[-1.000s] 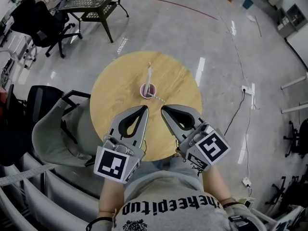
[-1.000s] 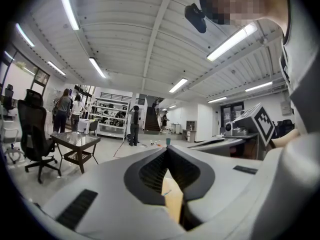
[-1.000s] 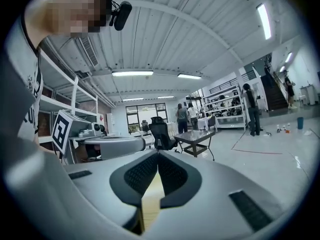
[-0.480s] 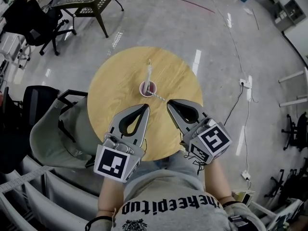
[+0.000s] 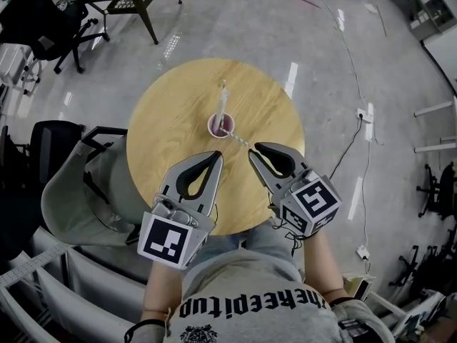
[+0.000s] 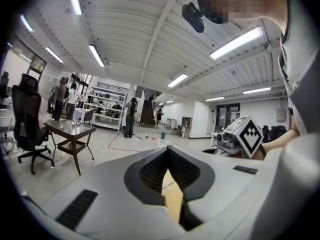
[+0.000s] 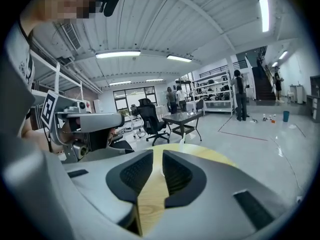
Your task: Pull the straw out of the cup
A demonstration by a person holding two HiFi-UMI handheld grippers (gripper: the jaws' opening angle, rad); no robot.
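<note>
Nothing pulled yet: straw (image 5: 223,106) in cup (image 5: 220,127), just ahead of left gripper (image 5: 216,156), closed empty, and right gripper (image 5: 253,150), barely parted, empty.

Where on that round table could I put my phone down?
The table is bare on its left half and along its far right rim. Only the cup and its straw take the middle. The near edge is crowded: the left gripper and right gripper hover there.
</note>
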